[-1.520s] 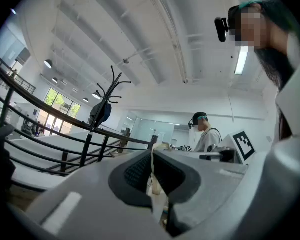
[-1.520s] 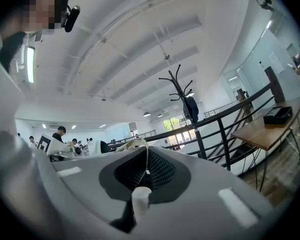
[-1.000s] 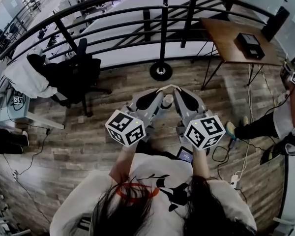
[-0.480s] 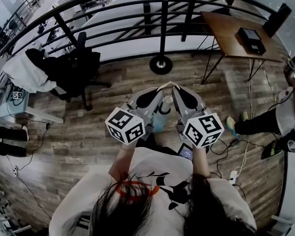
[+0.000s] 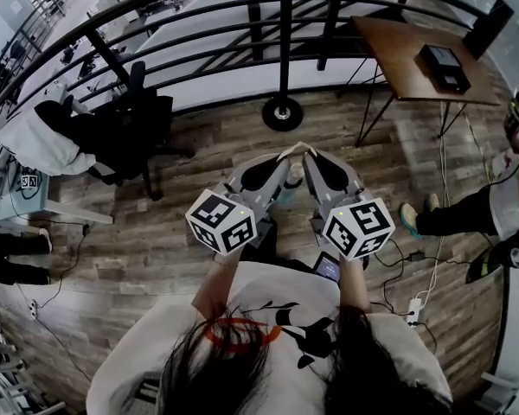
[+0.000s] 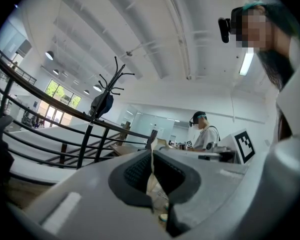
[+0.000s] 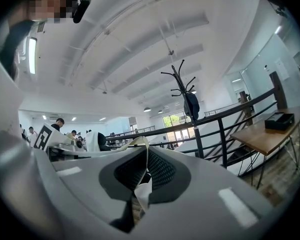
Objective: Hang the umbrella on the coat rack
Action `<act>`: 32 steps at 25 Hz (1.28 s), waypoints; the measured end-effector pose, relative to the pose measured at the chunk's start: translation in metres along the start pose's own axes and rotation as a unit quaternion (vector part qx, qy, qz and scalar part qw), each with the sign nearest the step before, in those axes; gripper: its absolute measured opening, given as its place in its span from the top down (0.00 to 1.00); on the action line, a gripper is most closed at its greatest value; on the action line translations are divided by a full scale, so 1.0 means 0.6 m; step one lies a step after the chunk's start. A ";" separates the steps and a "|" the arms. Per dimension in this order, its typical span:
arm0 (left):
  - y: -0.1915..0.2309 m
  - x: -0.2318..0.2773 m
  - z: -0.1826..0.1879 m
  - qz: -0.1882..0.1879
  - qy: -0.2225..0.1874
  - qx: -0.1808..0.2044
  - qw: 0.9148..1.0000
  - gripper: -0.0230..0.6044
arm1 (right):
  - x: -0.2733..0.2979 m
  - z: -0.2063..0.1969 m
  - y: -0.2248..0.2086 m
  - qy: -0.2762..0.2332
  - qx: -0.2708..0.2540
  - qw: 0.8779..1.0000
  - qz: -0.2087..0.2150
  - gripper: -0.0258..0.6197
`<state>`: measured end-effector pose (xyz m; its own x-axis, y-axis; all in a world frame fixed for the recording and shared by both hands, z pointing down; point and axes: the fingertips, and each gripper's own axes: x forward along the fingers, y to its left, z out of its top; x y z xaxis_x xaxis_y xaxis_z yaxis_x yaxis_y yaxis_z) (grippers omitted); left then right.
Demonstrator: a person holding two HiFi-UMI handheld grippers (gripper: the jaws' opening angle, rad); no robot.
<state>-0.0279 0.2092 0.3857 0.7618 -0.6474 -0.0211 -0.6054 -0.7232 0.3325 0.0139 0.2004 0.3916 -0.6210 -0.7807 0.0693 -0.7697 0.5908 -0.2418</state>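
The black coat rack [image 5: 282,113] stands on its round base by the railing, just beyond my grippers. In the gripper views its hooked top [image 6: 112,79] [image 7: 179,79] rises above the rail. A dark folded umbrella [image 6: 101,104] [image 7: 191,105] hangs from it. My left gripper [image 5: 285,156] [image 6: 151,151] and right gripper [image 5: 307,153] [image 7: 146,143] are held side by side in front of my chest, tips nearly touching each other. Both are shut with nothing between the jaws, well short of the rack.
A curved black railing [image 5: 199,24] runs across the far side. A wooden table [image 5: 398,63] with a black box [image 5: 441,69] stands right. An office chair draped with clothes [image 5: 125,132] is left. Another person [image 5: 467,214] sits at the right edge, and cables [image 5: 413,305] lie on the plank floor.
The grippers stay shut and together at the same spot. The view has shifted only slightly, and the person at the right edge moved a little.
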 end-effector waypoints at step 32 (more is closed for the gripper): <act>0.412 0.199 0.194 -0.073 -0.010 -0.022 0.997 0.96 | 0.452 0.118 -0.158 -0.005 -0.028 0.998 -0.062 0.92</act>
<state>-0.1136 -0.0749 0.3558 0.8364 -0.5405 -0.0912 -0.4769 -0.7996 0.3649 -0.0709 -0.0817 0.3648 -0.5200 -0.8498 0.0858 -0.8473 0.5005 -0.1780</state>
